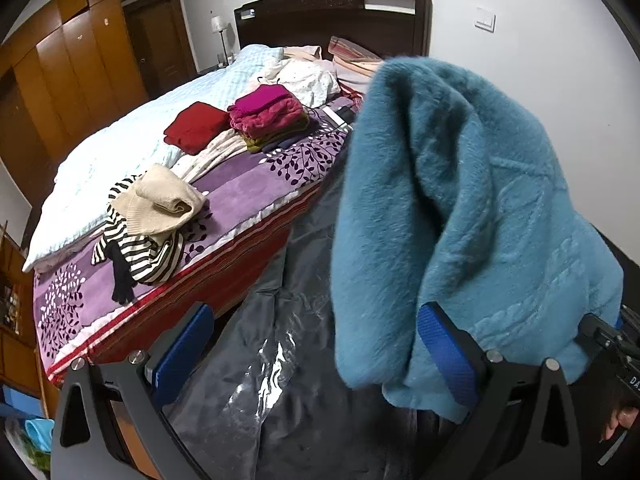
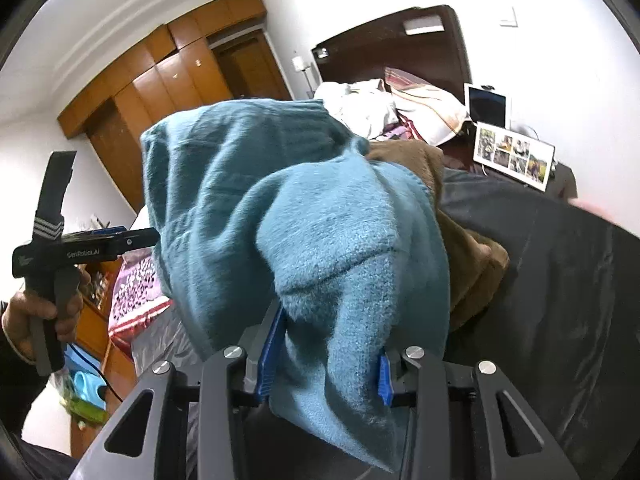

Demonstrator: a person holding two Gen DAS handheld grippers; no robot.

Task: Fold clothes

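A fuzzy teal sweater (image 1: 460, 208) hangs in the air, bunched, over a grey sheet (image 1: 280, 380) at the bed's near side. My right gripper (image 2: 324, 360) is shut on a fold of the teal sweater (image 2: 320, 240) and holds it up. My left gripper (image 1: 316, 356) is open; its right finger (image 1: 444, 356) lies against the sweater's lower edge, its left finger (image 1: 184, 352) is free. The left gripper also shows in the right wrist view (image 2: 120, 238), at the sweater's left side.
On the bed lie a cream and striped pile (image 1: 152, 220), a red folded garment (image 1: 196, 126), a magenta stack (image 1: 268, 116) and a brown garment (image 2: 460, 240). Pillows (image 2: 424, 108), a tablet (image 2: 490, 106) and a photo frame (image 2: 514, 156) sit by the headboard. Wardrobes (image 1: 80, 64) stand left.
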